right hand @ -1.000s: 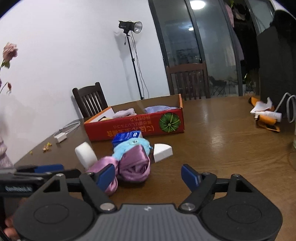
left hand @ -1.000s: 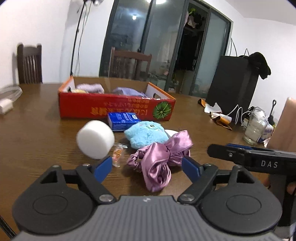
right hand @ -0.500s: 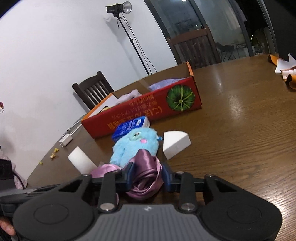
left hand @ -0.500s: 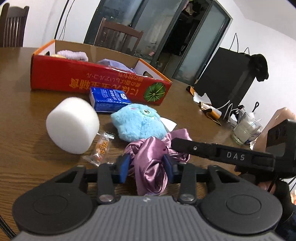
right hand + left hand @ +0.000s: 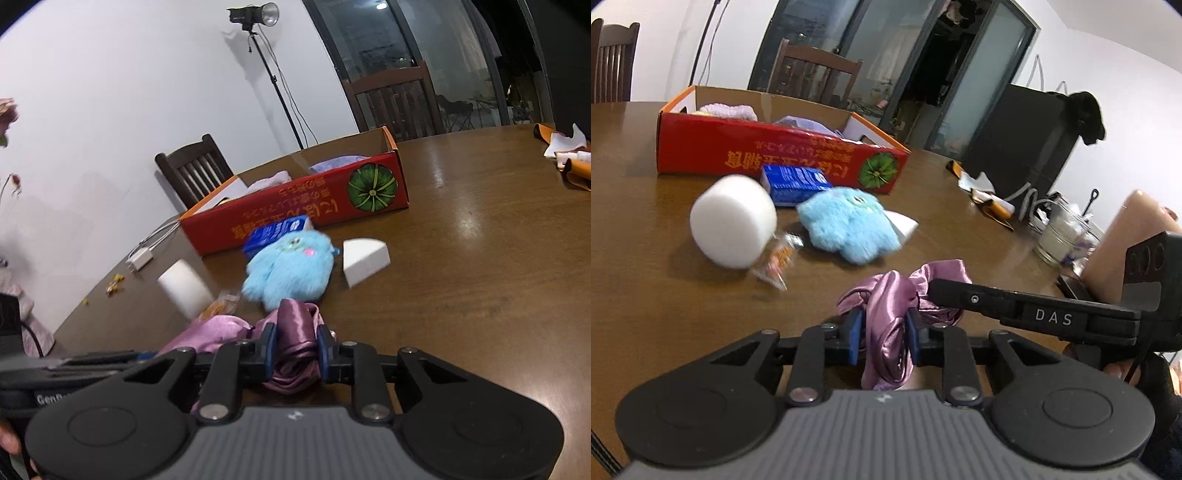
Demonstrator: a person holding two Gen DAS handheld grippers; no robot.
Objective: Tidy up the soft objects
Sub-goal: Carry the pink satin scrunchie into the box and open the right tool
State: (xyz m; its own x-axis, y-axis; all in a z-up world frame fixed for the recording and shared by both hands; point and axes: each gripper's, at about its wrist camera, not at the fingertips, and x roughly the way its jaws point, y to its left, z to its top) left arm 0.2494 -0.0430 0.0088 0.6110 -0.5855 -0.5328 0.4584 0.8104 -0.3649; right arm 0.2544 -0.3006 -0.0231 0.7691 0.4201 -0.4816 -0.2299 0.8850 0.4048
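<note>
A purple satin cloth [image 5: 897, 295] lies bunched on the wooden table at the near edge. My left gripper [image 5: 882, 334] is closing on one fold of it, with the blue pads pressing the fabric. My right gripper [image 5: 295, 350] is closing on another fold of the purple satin cloth [image 5: 295, 321], pads also pressing. Beyond it lie a blue plush toy [image 5: 846, 225] [image 5: 291, 273], a white sponge cylinder [image 5: 733, 221] [image 5: 184, 288] and a white sponge wedge [image 5: 365, 258]. The red cardboard box [image 5: 757, 155] [image 5: 295, 218] stands behind them with soft cloths inside.
A blue packet [image 5: 794, 182] leans by the box and a snack wrapper [image 5: 777, 258] lies by the cylinder. A glass jar [image 5: 1058, 236] and orange items [image 5: 993, 203] sit at the right. A white charger [image 5: 142, 258] lies at the left edge. Chairs ring the table.
Both grippers went from wide open to closed on the purple satin cloth. Both moved forward and down over it, and the cloth is drawn nearer, apart from the blue plush.
</note>
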